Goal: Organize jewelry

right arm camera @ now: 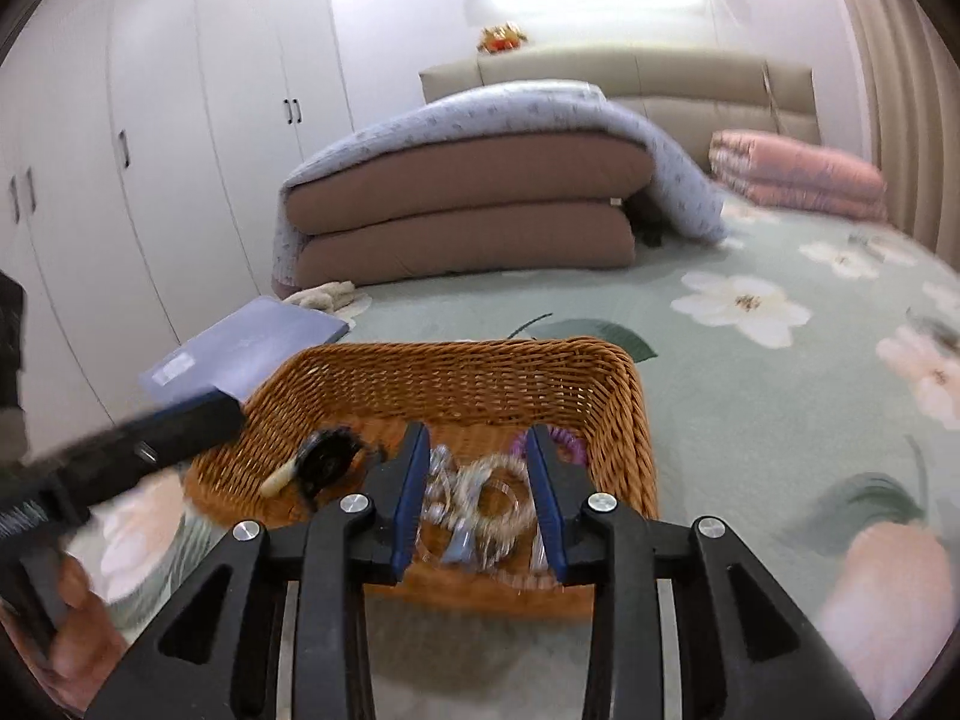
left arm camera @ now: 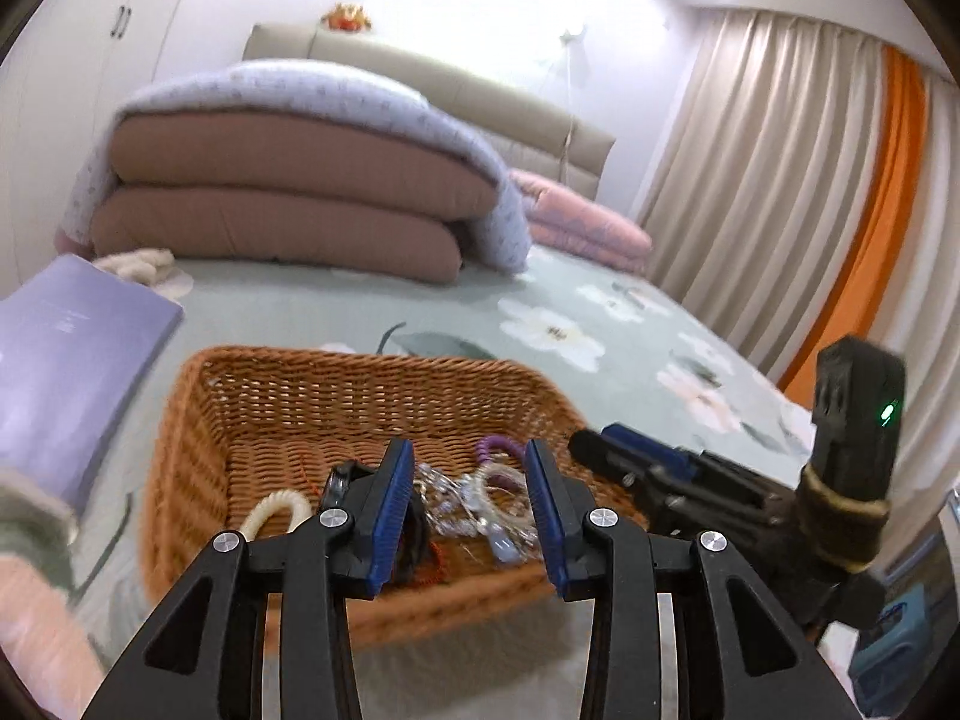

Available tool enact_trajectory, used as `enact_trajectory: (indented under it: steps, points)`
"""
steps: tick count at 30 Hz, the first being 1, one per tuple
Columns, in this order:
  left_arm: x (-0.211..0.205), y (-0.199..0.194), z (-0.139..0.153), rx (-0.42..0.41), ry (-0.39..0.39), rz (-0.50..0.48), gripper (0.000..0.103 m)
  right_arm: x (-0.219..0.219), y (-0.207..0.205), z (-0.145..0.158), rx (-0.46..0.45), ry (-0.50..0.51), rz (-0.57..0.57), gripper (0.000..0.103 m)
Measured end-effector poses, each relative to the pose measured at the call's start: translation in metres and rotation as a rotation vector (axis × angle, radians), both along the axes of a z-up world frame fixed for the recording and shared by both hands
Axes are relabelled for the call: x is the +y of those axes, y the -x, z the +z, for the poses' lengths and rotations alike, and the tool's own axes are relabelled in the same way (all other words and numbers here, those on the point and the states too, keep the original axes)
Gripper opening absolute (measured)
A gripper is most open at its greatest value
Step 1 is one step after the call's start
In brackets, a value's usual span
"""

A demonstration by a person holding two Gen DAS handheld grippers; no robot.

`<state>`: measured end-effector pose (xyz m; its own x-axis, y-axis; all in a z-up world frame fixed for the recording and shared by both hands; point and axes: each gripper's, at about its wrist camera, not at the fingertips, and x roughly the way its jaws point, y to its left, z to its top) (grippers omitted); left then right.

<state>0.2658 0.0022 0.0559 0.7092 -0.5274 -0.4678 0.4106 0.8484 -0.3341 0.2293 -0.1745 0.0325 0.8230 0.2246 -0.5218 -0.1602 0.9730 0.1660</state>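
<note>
I hold both grippers — left gripper [left arm camera: 471, 516], right gripper [right arm camera: 483, 498] — over the wicker basket [right arm camera: 636, 420] on the bed [right arm camera: 750, 396], jaws open, empty — bracelets [right arm camera: 492, 504] heaped at its near right.

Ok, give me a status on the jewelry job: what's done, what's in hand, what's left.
Done: nothing looks sorted yet. The clear bead bracelets, purple coil bracelet, black watch and cream piece all lie jumbled in the wicker basket on the bed. In hand: nothing; the left hand-held gripper and right hand-held gripper are both open, poised over the pile. Left: picking out and arranging every piece.
</note>
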Motion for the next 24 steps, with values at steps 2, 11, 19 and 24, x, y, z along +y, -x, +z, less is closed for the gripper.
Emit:
enact_trajectory:
  steps: [2,11,19,24]
  points:
    - [0.01,0.031,0.009,-0.04,0.014,0.023,0.04,0.005,0.024,0.002,-0.006,0.004,0.012,0.036]
    - [0.025,0.153,0.009,-0.072,0.002,0.119,0.05,0.016,0.14,0.004,-0.005,-0.01,0.022,0.05]
    - [0.024,0.236,0.002,-0.12,-0.121,0.257,0.066,0.02,0.206,-0.003,-0.025,0.041,-0.029,0.062]
    - [0.019,0.256,-0.009,-0.137,-0.206,0.31,0.072,0.022,0.219,-0.013,-0.032,0.078,-0.047,0.069]
